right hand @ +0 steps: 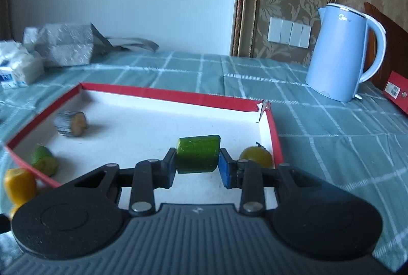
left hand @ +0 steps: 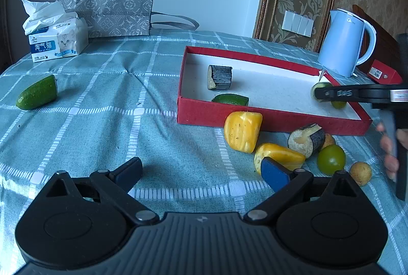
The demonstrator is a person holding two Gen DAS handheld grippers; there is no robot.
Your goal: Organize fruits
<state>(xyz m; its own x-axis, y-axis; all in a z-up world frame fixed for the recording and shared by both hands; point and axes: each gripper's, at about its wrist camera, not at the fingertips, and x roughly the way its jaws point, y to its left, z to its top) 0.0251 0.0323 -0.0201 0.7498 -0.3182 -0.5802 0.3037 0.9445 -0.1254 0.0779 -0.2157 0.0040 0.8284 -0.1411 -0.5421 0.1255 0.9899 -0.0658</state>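
My right gripper is shut on a short green cucumber piece, held just above the white floor of the red tray near its right wall. From the left wrist view the same gripper reaches in from the right over the tray. Inside the tray lie an eggplant chunk, a green cucumber end and a small yellow-green fruit. My left gripper hangs open over the cloth. Just ahead of it on the right are two yellow pepper pieces, an eggplant piece and a green round fruit.
A half cucumber lies alone at the far left. A blue kettle stands behind the tray's right corner, with a red box beside it. A tissue pack and a grey bag sit at the back left. A small brown fruit lies near a hand.
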